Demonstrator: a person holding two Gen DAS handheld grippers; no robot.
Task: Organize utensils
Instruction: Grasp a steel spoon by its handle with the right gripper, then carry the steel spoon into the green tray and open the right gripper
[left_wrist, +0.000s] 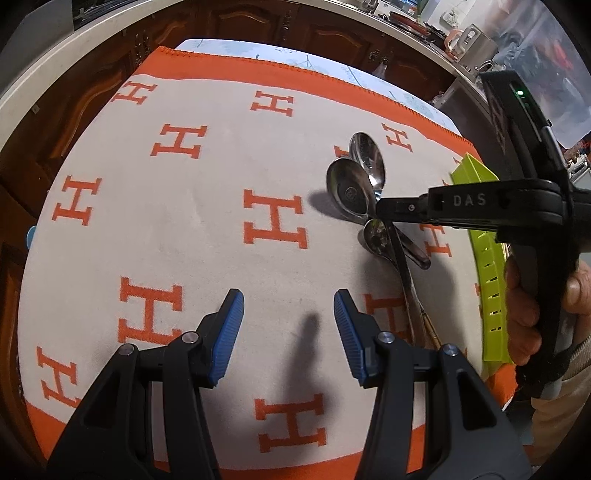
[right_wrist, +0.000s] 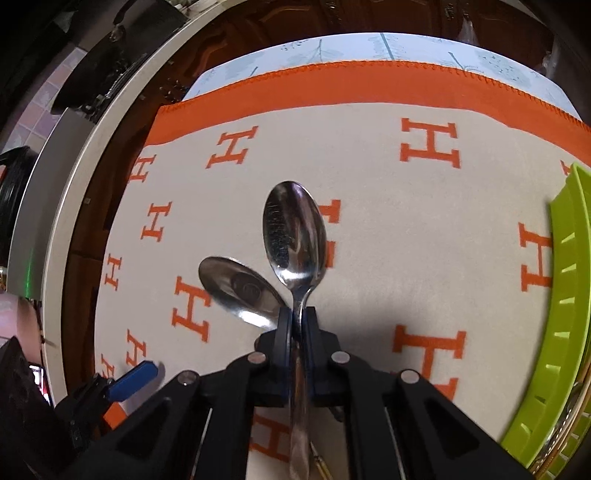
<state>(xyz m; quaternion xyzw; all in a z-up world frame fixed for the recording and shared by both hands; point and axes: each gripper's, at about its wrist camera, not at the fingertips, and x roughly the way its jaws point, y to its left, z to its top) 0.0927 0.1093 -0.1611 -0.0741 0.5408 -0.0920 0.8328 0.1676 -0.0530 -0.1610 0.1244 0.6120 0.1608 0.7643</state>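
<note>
1. Pinching the neck of a spoon (right_wrist: 294, 236), the right gripper (right_wrist: 297, 325) has its jaws pressed together just below the bowl, with the handle running back between the fingers.
2. Beside it a second spoon (right_wrist: 240, 290) fans out to the left; its neck vanishes behind the left finger, so I cannot tell whether it is caught in the same pinch or only lies under it.
3. From the left wrist view, a third spoon (left_wrist: 380, 240) lies on the cloth (left_wrist: 184, 229) under the right gripper, with what may be more handles trailing near.
4. The left gripper (left_wrist: 288, 332) hangs spread and empty over bare cloth, left of the pile.
5. A green tray (right_wrist: 561, 314) sits at the right edge, well apart from the held spoon; it is the likely destination.
6. Handling judgement: the spoons look like polished steel, so stiff, light and unbreakable, but slick. A grip at the narrow neck lets the bowl swing; a hold nearer mid-handle would pivot less. The soft cloth gives little room to slide a finger under flat handles.
</note>
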